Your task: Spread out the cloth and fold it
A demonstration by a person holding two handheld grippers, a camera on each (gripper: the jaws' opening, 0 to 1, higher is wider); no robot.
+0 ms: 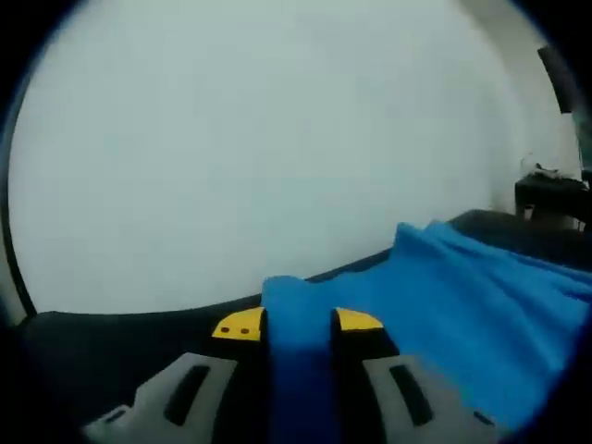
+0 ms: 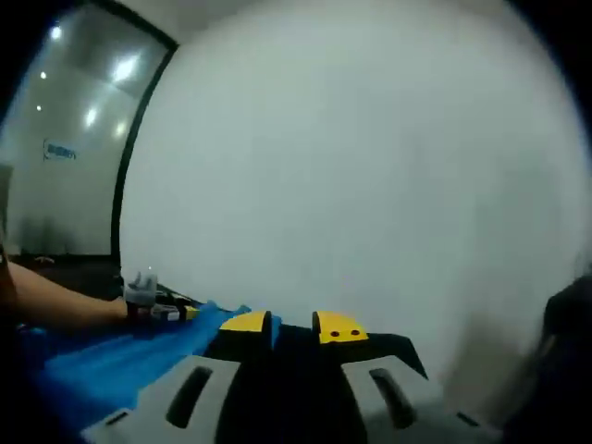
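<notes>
In the left gripper view a blue cloth (image 1: 481,305) lies on a dark table (image 1: 111,342) and spreads away to the right. A fold of it runs up between my yellow-tipped jaws, so my left gripper (image 1: 298,324) is shut on it. In the right gripper view the blue cloth (image 2: 120,361) stretches from the left up to my right gripper (image 2: 291,326). Its jaws stand close together with the cloth's edge at their tips, though the gap itself looks dark. At the cloth's far end the left gripper (image 2: 153,301) comes in, held by a person's arm (image 2: 46,296).
A plain white wall (image 1: 277,139) stands behind the table. A dark side table (image 1: 553,192) with small items is at the far right of the left gripper view. A glass partition (image 2: 65,139) shows at the left of the right gripper view.
</notes>
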